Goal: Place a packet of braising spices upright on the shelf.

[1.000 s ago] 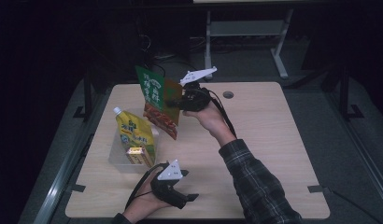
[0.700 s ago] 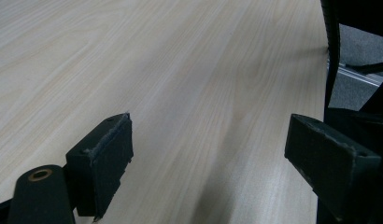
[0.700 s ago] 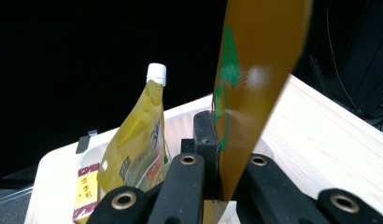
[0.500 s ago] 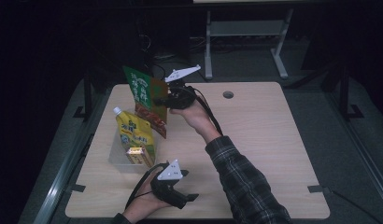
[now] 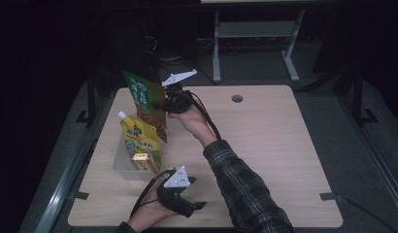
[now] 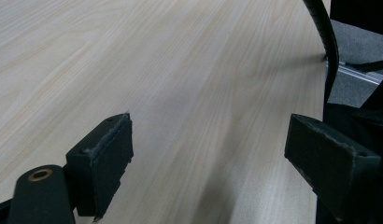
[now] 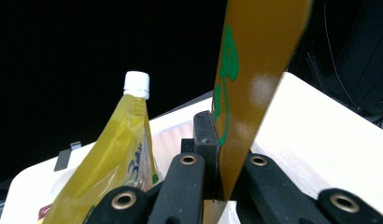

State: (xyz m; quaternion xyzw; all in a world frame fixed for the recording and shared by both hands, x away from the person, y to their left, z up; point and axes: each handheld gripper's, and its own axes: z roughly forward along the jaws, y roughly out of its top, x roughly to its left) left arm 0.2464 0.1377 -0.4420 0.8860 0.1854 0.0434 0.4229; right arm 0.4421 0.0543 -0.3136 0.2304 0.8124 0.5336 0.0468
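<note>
My right gripper (image 5: pixel 160 104) is shut on a flat green and brown packet (image 5: pixel 146 102), held upright in the air above the table's left side. In the right gripper view the packet (image 7: pixel 248 88) stands edge-on between the two black jaws. Below and to the left, a yellow spouted pouch (image 5: pixel 139 137) with a white cap (image 7: pixel 136 84) stands in a clear plastic bin (image 5: pixel 120 165), with a small yellow carton (image 5: pixel 141 162) beside it. My left gripper (image 5: pixel 199 206) rests near the table's front edge, open, with bare wood between its pads (image 6: pixel 108 158).
The light wooden table (image 5: pixel 274 155) has a round cable hole (image 5: pixel 237 98) at the back. A black cable (image 6: pixel 325 37) trails past the table edge in the left gripper view. A metal stand (image 5: pixel 255 34) sits on the dark floor behind.
My right gripper has carried the green and brown packet to the left and slightly down, toward the bin with the yellow pouch. The left gripper has stayed put.
</note>
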